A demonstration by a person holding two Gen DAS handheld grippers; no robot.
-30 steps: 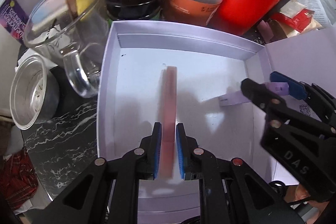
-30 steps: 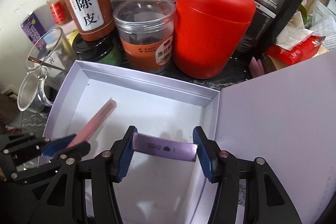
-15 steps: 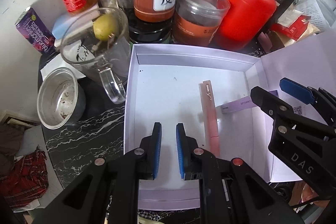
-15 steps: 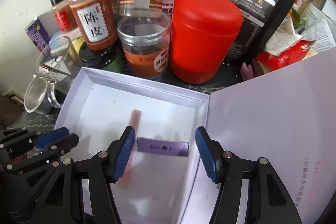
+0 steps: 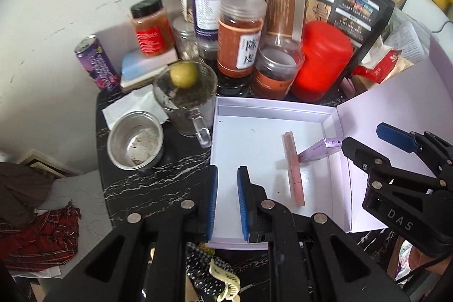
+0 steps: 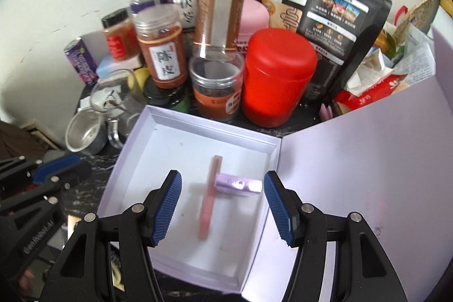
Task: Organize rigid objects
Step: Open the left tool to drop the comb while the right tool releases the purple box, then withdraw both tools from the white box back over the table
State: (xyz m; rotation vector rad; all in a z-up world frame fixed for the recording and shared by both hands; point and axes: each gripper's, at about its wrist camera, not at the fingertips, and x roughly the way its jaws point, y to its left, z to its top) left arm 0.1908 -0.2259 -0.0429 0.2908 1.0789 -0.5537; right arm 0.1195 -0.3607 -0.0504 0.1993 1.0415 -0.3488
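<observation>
Left wrist view: the left gripper [image 5: 227, 198] has its jaws drawn together with only a narrow gap and nothing between them, hanging over the near left edge of the open box [image 5: 271, 106]. Ahead and to its right, the pink stick [image 5: 293, 169] lies flat on the box floor, and the purple tube [image 5: 322, 149] lies just beyond it, touching the stick's right side. The right gripper [image 5: 376, 142] stands further right, over the box's right wall.

Right wrist view: the right gripper [image 6: 223, 205] has its jaws apart, having just been opening, with nothing clamped. The stick [image 6: 210, 196] and tube [image 6: 238, 184] lie on the box [image 6: 198, 123] floor below and between its fingers. The red canister [image 6: 279, 75] stands ahead, past the box.
</observation>
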